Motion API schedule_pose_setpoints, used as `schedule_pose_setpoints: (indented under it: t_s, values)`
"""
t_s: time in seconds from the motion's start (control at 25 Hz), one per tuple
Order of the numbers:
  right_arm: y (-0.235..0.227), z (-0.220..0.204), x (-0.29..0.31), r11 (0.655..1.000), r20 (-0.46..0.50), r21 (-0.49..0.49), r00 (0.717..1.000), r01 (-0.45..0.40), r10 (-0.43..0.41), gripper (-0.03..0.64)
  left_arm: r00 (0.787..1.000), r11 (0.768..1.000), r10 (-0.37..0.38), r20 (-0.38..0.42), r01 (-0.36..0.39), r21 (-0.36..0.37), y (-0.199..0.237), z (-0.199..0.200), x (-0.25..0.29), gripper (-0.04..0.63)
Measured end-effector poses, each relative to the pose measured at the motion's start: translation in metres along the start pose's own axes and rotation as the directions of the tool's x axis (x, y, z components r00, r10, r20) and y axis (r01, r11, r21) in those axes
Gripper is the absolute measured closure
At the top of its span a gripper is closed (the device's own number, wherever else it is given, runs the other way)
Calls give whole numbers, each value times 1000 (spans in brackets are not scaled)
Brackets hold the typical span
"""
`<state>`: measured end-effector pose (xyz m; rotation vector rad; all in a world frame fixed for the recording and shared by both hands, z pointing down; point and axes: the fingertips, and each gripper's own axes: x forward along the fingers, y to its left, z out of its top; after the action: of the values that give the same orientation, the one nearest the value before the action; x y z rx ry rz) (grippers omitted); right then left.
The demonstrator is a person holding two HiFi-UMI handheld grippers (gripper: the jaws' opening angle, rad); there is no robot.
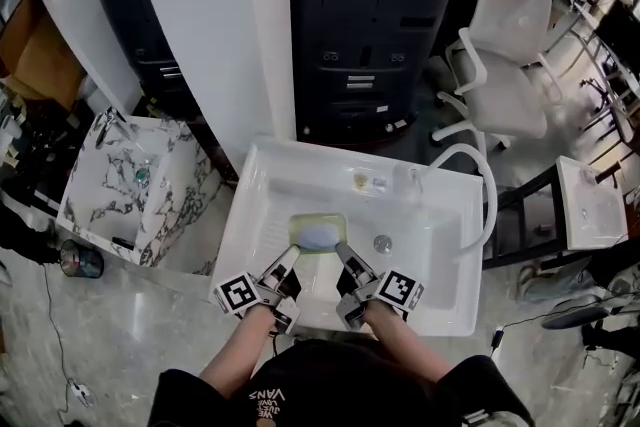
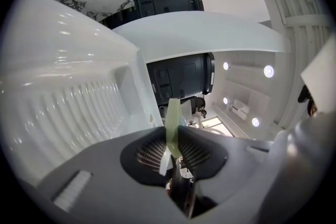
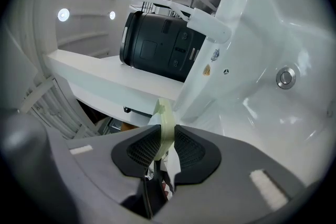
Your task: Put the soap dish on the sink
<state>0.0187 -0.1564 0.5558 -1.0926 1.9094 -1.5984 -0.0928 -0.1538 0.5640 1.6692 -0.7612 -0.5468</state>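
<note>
A pale green soap dish [image 1: 318,233] with a bluish soap in it hangs over the basin of the white sink [image 1: 262,185]. My left gripper [image 1: 293,253] is shut on the dish's near left rim, and my right gripper [image 1: 343,250] is shut on its near right rim. In the left gripper view the thin green rim [image 2: 172,128] stands edge-on between the dark pads. The right gripper view shows the same: the green rim [image 3: 164,124] is pinched between the pads, with the sink's drain [image 3: 285,77] off to the right.
A tap and white hose [image 1: 470,155] sit at the sink's back right. A black machine [image 1: 370,25] stands behind the sink. A marbled basin [image 1: 130,180] is to the left, a white chair [image 1: 505,55] to the back right.
</note>
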Motion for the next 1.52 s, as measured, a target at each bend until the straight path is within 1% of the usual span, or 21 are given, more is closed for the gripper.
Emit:
schedule_pose_setpoints:
  t_s: [0.16,0.4,0.56,0.68,0.76,0.88,1.04,1.16,1.2,1.36,1.52]
  values:
    - [-10,11,10,1000,1,3,1000,5,-5,540,1000,1000,5,-3,-5,-8,5,4,16,480]
    - [-27,24,21,1000,13,18,1000,21,-21,540,1000,1000,4,-22,-3,18,17,11,38,480]
    - [-39,32,26,999,18,30,999,38,-38,540,998,998,55,-40,-55,-18,32,9,48,480]
    - [-50,38,30,998,24,39,998,50,-51,540,998,999,28,-48,-27,17,35,12,61,480]
    - [-57,43,33,997,29,47,998,59,-60,540,998,1000,26,-50,-26,10,39,12,69,480]
    - [-67,48,38,996,28,54,997,69,-71,540,996,997,69,-51,-71,-23,52,10,75,480]
    - [-79,55,46,995,24,63,996,80,-81,540,997,998,65,-39,-66,-16,61,15,87,480]
    - [-86,61,53,994,25,72,996,86,-88,540,991,990,131,-36,-132,-49,75,15,90,480]
    - [-88,63,54,993,26,76,996,88,-90,540,990,989,139,-35,-141,-52,77,16,92,480]
    - [-95,69,61,991,32,92,995,93,-96,540,995,995,98,-35,-99,-30,77,23,107,480]
    - [-101,77,68,989,42,106,994,99,-104,540,991,991,127,-45,-128,-38,85,27,116,480]
